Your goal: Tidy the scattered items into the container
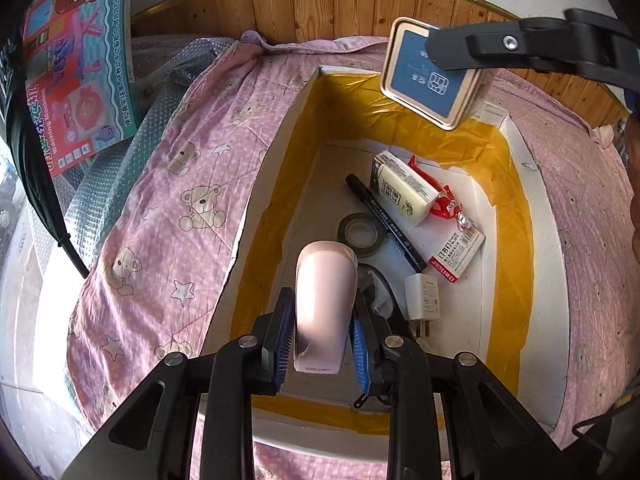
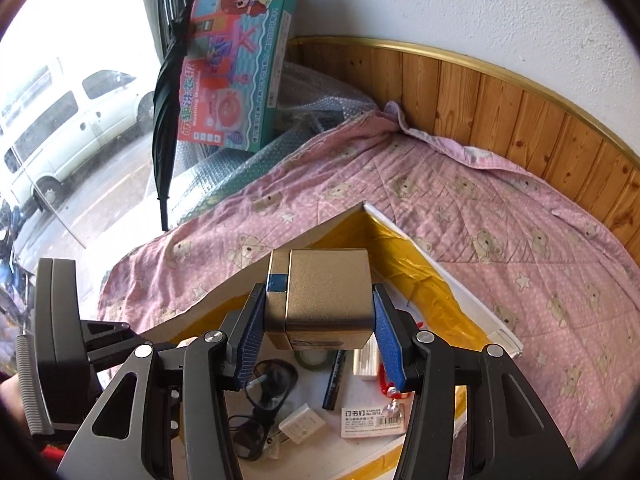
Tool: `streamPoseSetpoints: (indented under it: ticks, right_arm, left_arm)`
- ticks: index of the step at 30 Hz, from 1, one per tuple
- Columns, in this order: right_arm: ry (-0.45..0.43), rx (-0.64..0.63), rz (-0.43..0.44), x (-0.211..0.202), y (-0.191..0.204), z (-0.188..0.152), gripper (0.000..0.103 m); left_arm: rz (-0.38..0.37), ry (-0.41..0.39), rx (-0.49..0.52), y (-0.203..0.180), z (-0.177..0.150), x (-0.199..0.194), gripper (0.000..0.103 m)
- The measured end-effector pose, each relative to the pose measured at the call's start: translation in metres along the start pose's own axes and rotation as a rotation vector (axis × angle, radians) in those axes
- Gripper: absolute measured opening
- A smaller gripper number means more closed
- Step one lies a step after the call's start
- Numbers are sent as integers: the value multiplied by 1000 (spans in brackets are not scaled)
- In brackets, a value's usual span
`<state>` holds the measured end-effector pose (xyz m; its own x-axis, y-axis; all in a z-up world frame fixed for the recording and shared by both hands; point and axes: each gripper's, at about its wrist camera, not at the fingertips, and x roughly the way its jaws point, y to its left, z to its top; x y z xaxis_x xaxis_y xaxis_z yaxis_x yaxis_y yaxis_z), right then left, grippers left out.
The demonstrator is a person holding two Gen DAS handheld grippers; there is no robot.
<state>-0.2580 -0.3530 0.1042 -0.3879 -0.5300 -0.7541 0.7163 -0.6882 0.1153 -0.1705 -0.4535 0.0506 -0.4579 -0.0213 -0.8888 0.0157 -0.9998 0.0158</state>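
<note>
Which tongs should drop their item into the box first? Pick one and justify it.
Left. The left tongs hold the pink stapler low inside the box, just above its floor. The right tongs hold the gold tin higher, above the box.

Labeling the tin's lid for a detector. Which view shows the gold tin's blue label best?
Left wrist view: the gold tin, held by the right gripper above the box, shows its whole blue lid face. The right wrist view shows only its plain side and a blue sliver.
</note>
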Motion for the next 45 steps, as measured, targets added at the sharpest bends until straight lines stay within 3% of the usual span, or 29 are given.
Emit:
streamPoseSetpoints:
  ticks: [9,13,16,27,37,45]
  right_arm:
    - [42,-36,-22,50,1,12,54]
    - [12,25,-26,54,-10,10,60]
    - [-13,51,-30,42,-17,5,60]
    - [-50,103,6,-14,-16,-19,60]
    - [-14,75,19,-68,11,-84,60]
    - [9,-8,-17,-108,40,-132,60]
  left_arm:
    - [-1,34,-13,8,-4,19,28]
    - [37,30,-59,18,-6,21,35]
    - [31,7,-79,22,-9,15,41]
    - [-10,-49,-126,21,-24,-24,41]
    - [-44,-91,-135,-9,-51,-66,52]
    - [-68,-110,-133,-37,-66,-86,53]
